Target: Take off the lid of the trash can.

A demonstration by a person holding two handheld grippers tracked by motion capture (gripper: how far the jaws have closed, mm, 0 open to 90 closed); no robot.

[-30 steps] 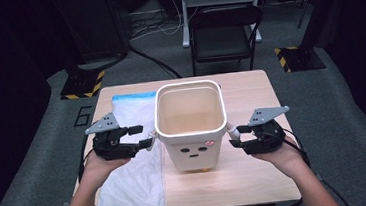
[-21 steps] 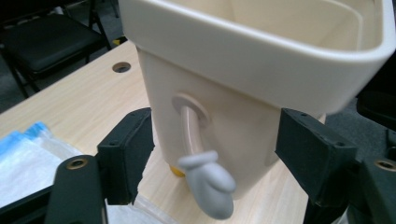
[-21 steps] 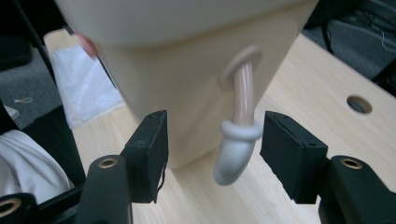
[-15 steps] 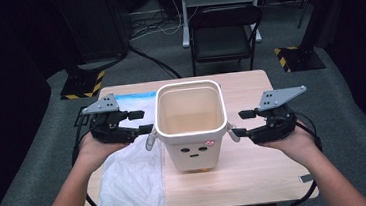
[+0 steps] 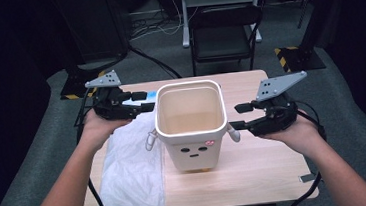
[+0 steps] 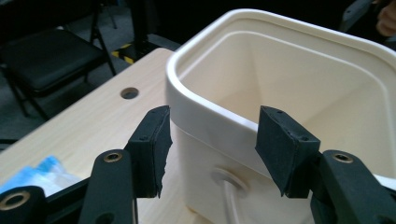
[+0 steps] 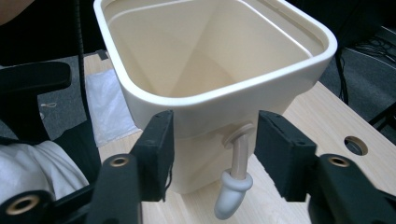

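A thin white translucent plastic bag (image 5: 134, 167) lies spread over the left half of the pale wooden surface (image 5: 257, 172), with a small blue-printed packet (image 6: 35, 172) at its far end; above that far end the person's left hand (image 5: 98, 128) holds the left gripper (image 5: 143, 101), whose jaws stand wide apart and grip nothing, their tips just beside the left rim of the bin; in the left gripper view the two black pads (image 6: 152, 149) frame the bin's near corner without touching it, and a small round hole (image 6: 129, 93) shows in the surface beyond.

The cream square plastic bin with a rounded white rim (image 5: 190, 127) stands upright in the middle of the surface, empty inside, its left foot at the edge of the bag; a simple face of two dark eyes and a short mouth, with a small red sticker beside it, marks its near wall; a white handle end (image 5: 150, 140) hangs from its left side and another handle end (image 5: 234, 133) from its right.

To the right, the right hand (image 5: 297, 135) holds the right gripper (image 5: 236, 117), also spread wide and holding nothing, its tips close to the bin's right wall; in the right gripper view the pads (image 7: 159, 149) sit on either side of the dangling white handle end (image 7: 232, 193) and its round pivot, apart from both.

Beyond the surface, on the grey floor, stands a black folding chair (image 5: 222, 34).
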